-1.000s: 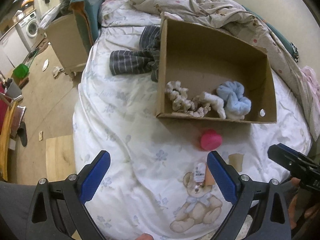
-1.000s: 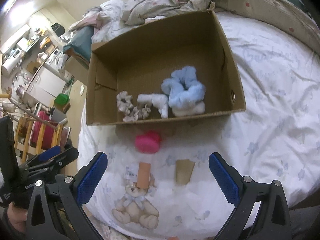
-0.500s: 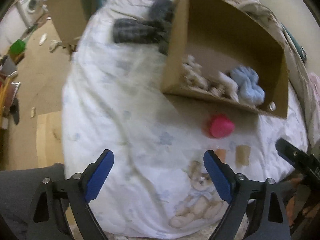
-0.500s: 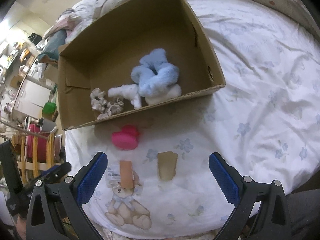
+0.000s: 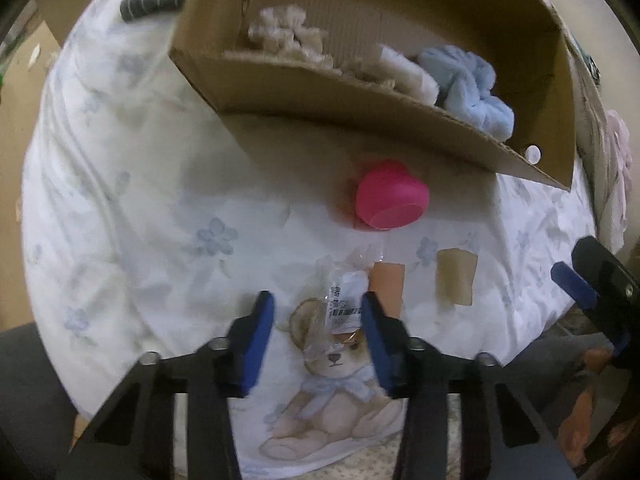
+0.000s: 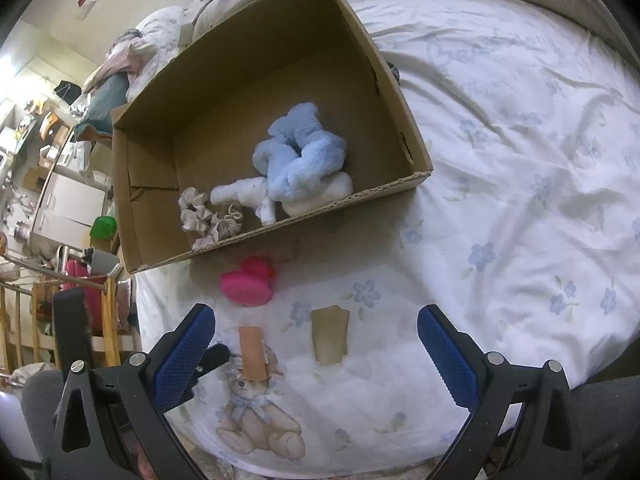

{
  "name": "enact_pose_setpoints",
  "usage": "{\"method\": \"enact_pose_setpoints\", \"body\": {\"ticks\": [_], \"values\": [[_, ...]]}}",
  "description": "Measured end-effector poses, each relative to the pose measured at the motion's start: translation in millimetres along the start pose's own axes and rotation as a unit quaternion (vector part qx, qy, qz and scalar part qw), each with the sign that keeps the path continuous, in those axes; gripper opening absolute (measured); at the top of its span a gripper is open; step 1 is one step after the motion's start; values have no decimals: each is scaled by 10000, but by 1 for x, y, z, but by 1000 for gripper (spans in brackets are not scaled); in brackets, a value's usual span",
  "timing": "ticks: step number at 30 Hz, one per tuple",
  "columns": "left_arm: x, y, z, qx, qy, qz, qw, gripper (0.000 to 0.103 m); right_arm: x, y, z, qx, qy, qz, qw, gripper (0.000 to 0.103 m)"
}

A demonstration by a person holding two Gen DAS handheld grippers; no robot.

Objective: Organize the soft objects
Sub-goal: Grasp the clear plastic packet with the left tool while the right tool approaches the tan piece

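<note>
Left gripper low at 6 o'clock, jaws partly closed with a gap, right gripper jaws wide apart, holding nothing.

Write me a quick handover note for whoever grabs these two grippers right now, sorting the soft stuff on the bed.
Left gripper: open, holding nothing, low over the bedsheet, jaws either side of the orange piece in its clear labelled wrapper.
Right gripper: open, holding nothing, hovering near the tan piece.
Done: blue fluffy scrunchie, white soft item and beige scrunchies lie in the cardboard box.
Left: pink heart-shaped item, orange piece and tan piece lie on the sheet in front of the box.
</note>
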State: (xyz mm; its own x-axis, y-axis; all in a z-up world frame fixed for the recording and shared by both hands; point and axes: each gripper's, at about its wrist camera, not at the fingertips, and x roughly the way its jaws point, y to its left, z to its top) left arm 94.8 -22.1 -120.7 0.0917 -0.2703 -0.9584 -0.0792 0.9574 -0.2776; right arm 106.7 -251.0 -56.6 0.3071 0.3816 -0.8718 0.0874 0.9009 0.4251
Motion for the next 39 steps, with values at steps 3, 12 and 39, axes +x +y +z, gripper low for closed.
{"method": "enact_pose_setpoints", "body": {"ticks": [3, 12, 39], "values": [[0, -4, 0, -23, 18, -227, 9997, 6, 0, -2, 0, 32, 15, 7, 10000, 103], [-39, 4, -7, 73, -445, -376, 9983, 3, 1, 0, 0, -9, 65, 30, 10000, 103], [-76, 33, -12, -111, -896, 55, 9959, 3, 82, 31, -16, -865, 1151, -816, 9862, 58]]}}
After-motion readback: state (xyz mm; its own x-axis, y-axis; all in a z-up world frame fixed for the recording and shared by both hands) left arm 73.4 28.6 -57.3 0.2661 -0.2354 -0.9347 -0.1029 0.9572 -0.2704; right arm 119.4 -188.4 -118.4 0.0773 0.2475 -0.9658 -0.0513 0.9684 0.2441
